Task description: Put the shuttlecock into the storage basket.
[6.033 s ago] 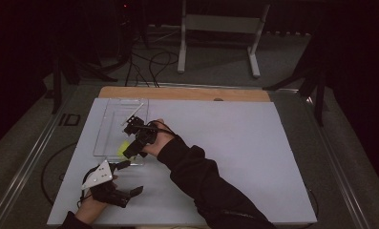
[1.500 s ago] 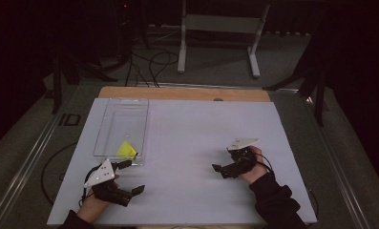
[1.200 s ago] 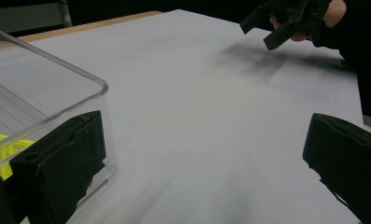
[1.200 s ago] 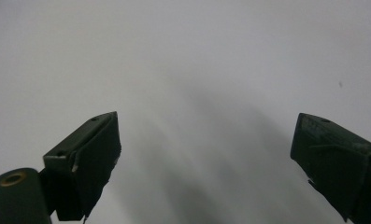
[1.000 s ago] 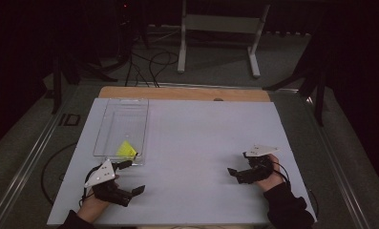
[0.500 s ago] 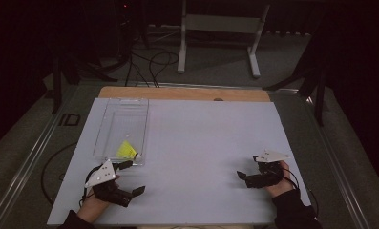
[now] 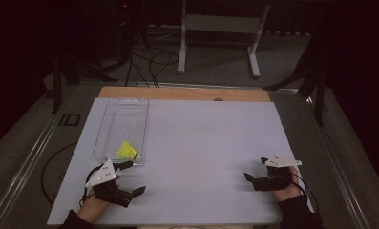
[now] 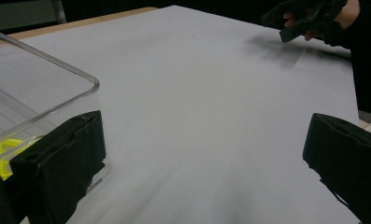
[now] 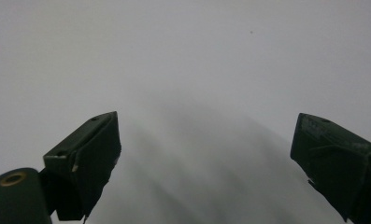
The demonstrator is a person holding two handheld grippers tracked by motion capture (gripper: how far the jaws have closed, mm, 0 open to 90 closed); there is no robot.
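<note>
A clear plastic tray (image 7: 122, 119) lies at the left of the white table top (image 7: 196, 143). A yellow piece (image 7: 126, 149) rests inside it at the near end. Just in front of that end my left gripper (image 7: 134, 177) stands open over bare table, nothing between its jaws. In the left gripper view (image 8: 202, 158) the tray's corner (image 8: 57, 88) and the yellow piece (image 8: 1, 154) sit beside the left jaw. Over at the near right my right gripper (image 7: 255, 169) is open and empty. The right gripper view (image 9: 206, 154) has plain white surface between the jaws.
A wooden strip (image 7: 187, 93) runs along the table's far edge. Behind it on the floor stand a white frame (image 7: 215, 28) and cables (image 7: 153, 59). The other hand with its gripper (image 8: 309, 14) appears far off in the left gripper view.
The right gripper has left the tray, where it was over the yellow piece, and moved across to the near right corner. The left gripper has stayed put.
</note>
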